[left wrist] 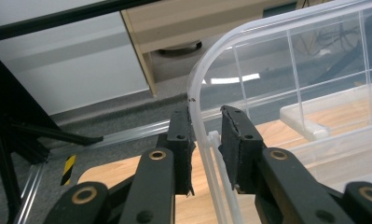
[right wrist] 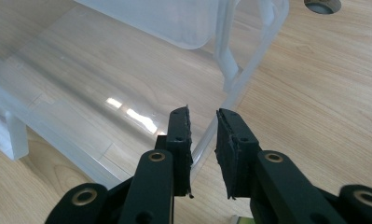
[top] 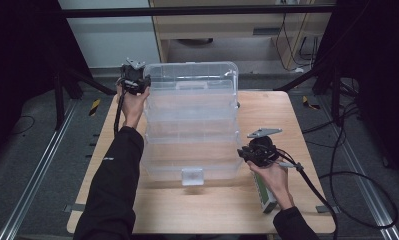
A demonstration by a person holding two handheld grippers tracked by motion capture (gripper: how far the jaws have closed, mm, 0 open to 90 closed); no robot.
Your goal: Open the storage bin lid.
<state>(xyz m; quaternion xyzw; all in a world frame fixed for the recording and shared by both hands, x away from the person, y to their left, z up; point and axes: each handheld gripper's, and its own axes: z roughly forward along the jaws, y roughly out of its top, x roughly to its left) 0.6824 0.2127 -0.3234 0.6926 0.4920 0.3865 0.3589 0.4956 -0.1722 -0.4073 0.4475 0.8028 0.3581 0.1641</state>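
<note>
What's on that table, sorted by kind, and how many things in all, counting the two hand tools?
Clear plastic boxes: 1
Small green and white cartons: 1
Hand-held grippers: 2, the left gripper and the right gripper
Total: 4

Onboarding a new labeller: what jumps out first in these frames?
The big clear plastic box on the middle of the wooden table. The left gripper has the box's far left rim between its jaws, and the right gripper straddles its near right edge. A green-and-white carton lies under the right hand.
</note>
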